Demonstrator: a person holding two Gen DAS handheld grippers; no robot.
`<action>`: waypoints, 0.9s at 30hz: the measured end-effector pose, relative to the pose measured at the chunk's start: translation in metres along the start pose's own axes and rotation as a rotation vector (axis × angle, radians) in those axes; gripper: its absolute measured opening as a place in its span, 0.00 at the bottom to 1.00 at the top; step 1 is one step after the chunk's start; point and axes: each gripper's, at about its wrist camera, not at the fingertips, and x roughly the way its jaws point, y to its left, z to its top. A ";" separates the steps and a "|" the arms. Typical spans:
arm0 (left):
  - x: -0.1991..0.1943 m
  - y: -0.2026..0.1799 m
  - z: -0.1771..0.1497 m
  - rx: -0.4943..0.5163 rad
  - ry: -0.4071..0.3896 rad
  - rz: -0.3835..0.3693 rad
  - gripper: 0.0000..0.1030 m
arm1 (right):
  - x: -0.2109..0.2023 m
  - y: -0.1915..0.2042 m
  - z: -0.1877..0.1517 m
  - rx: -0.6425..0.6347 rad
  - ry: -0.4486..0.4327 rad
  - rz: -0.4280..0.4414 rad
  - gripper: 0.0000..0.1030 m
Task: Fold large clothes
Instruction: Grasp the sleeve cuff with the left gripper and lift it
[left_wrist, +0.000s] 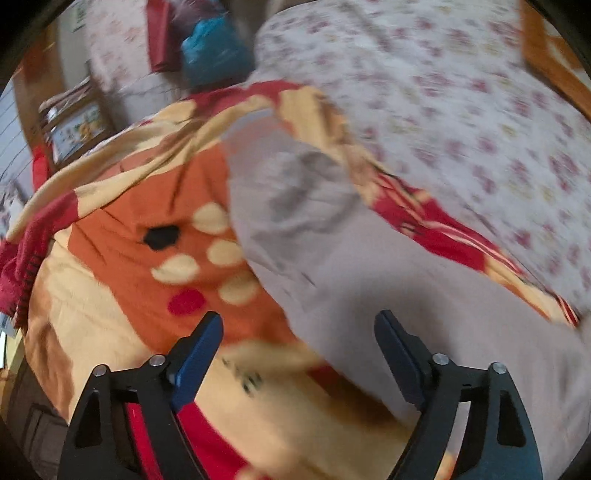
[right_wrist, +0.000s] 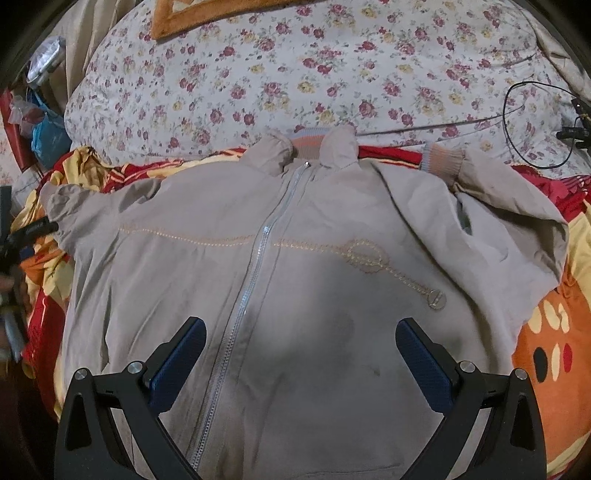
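Observation:
A beige zip-up jacket (right_wrist: 295, 280) lies front up and spread flat on an orange, red and yellow blanket (right_wrist: 554, 354), collar toward the far side. Its right sleeve (right_wrist: 509, 206) is bent back, with the ribbed cuff near the collar. My right gripper (right_wrist: 301, 328) is open and empty, hovering over the jacket's lower front beside the zipper (right_wrist: 255, 266). In the blurred left wrist view, my left gripper (left_wrist: 299, 321) is open and empty above the jacket's left edge (left_wrist: 388, 295) and the blanket (left_wrist: 140, 266).
A floral quilt (right_wrist: 295, 74) covers the bed beyond the jacket. A black cable (right_wrist: 532, 122) lies on it at far right. Blue and red bags (right_wrist: 40, 129) sit at far left. The left gripper shows at the left edge (right_wrist: 22, 236). Shelves with papers (left_wrist: 74, 125) stand beside the bed.

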 end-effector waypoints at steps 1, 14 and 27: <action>0.009 0.003 0.006 -0.015 0.000 0.014 0.79 | 0.001 0.001 -0.001 -0.004 0.005 0.001 0.99; 0.137 0.014 0.044 -0.128 0.106 -0.085 0.13 | 0.011 0.003 -0.001 -0.016 0.047 0.009 0.99; 0.017 -0.038 0.035 0.063 -0.104 -0.390 0.02 | 0.004 -0.010 -0.005 0.030 0.028 0.030 1.00</action>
